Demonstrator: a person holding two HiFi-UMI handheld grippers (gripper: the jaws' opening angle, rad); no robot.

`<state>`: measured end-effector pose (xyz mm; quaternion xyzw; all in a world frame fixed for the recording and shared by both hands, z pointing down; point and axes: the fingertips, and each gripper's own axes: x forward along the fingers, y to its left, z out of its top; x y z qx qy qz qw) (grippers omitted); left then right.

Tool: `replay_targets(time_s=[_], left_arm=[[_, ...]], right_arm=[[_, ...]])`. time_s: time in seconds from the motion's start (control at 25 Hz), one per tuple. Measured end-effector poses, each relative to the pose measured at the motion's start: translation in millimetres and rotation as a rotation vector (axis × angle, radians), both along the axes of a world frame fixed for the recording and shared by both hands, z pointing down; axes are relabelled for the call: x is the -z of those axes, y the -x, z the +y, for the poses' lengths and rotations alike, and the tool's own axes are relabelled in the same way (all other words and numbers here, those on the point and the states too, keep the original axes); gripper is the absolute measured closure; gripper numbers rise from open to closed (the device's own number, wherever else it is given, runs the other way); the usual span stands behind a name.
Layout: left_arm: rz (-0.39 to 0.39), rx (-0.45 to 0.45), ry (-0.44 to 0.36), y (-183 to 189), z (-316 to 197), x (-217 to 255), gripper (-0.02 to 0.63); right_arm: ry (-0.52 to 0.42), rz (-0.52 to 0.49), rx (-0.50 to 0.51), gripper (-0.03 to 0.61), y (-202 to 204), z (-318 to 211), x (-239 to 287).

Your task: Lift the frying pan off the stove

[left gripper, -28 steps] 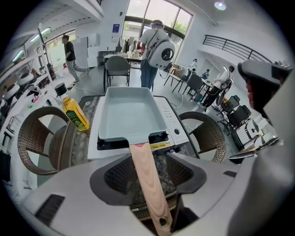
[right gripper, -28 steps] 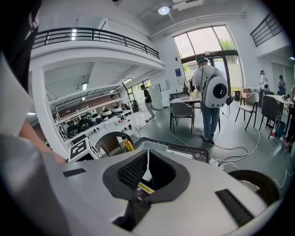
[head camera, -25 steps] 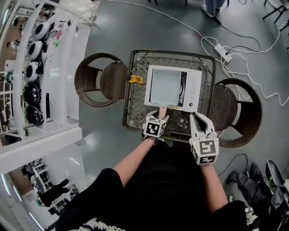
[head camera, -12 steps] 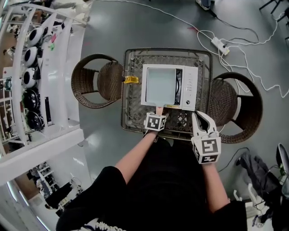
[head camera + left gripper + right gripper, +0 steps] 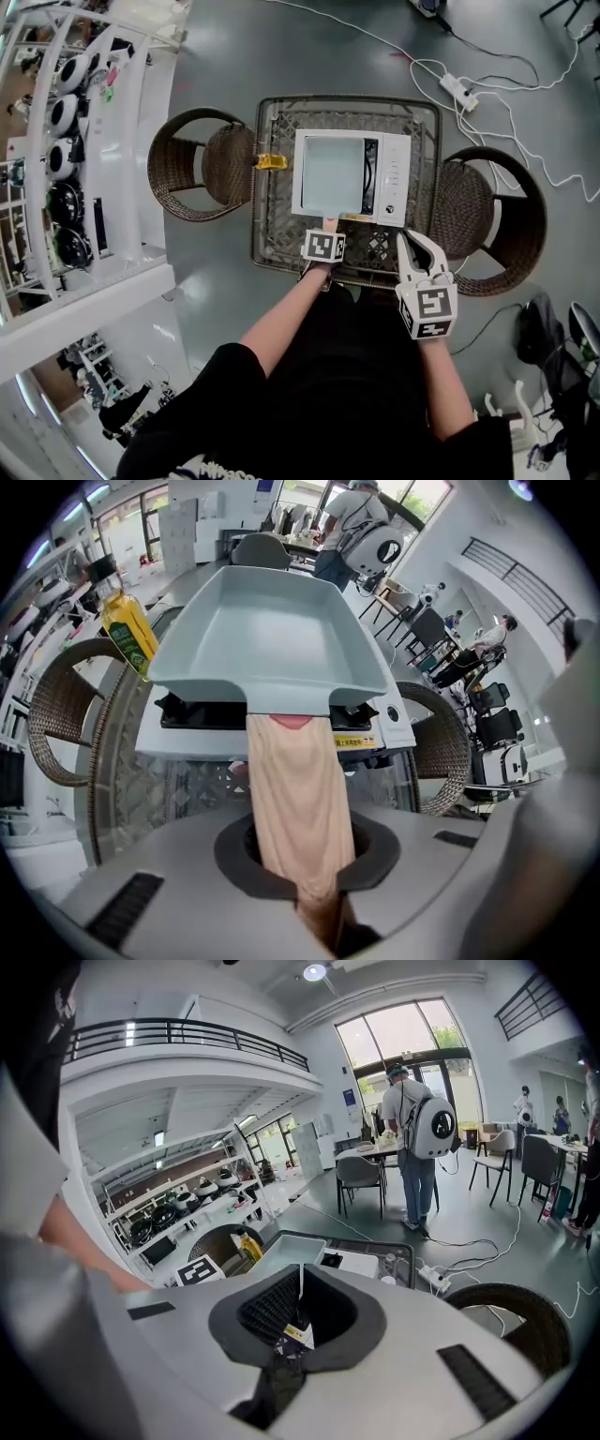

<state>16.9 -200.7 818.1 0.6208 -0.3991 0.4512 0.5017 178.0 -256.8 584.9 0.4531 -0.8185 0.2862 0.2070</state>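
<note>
A square grey-blue frying pan (image 5: 333,175) (image 5: 272,635) sits on a white stove (image 5: 394,178) on the wicker table (image 5: 277,234). Its beige handle (image 5: 295,789) points toward me and runs between the jaws of my left gripper (image 5: 326,232) (image 5: 300,874), which are closing round it with the pads against its sides. My right gripper (image 5: 418,244) (image 5: 300,1321) hovers over the table's near right corner, beside the stove, with its jaws together and nothing between them. In the right gripper view the pan (image 5: 291,1252) shows beyond the jaws.
A yellow oil bottle (image 5: 270,161) (image 5: 127,630) stands on the table left of the stove. Wicker chairs (image 5: 202,164) (image 5: 487,225) flank the table. A white shelf rack (image 5: 94,141) holds cookware at left. Cables and a power strip (image 5: 459,91) lie on the floor behind.
My left gripper has slid forward along the pan's handle and its jaws have drawn in from wide open onto it. The right gripper has hardly moved.
</note>
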Motion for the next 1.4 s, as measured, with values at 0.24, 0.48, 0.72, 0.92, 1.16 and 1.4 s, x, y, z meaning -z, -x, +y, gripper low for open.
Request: replay_targets(time_s=[0.24, 0.48, 0.72, 0.92, 1.16, 1.4], left_arm=[[0.021, 0.007, 0.007, -1, 2, -1, 0.574], [-0.007, -0.004, -0.02, 4, 4, 0, 0.574], [-0.017, -0.013, -0.029, 2, 11, -1, 0.575], [0.005, -0.002, -0.06, 5, 14, 12, 0.574], [0.007, 0.002, -0.12, 10, 12, 32, 0.574], [0.055, 0.064, -0.188, 11, 14, 60, 0.574]], right_arm=[[-0.017, 0.018, -0.003, 0.546, -2, 4, 0], [-0.018, 0.024, 0.0, 0.546, 0, 13, 1], [-0.001, 0.032, 0.001, 0.546, -3, 22, -10], [0.016, 0.031, 0.01, 0.546, 1, 30, -14], [0.005, 0.021, -0.009, 0.546, 3, 35, -10], [-0.033, 0.028, -0.048, 0.546, 5, 43, 1]])
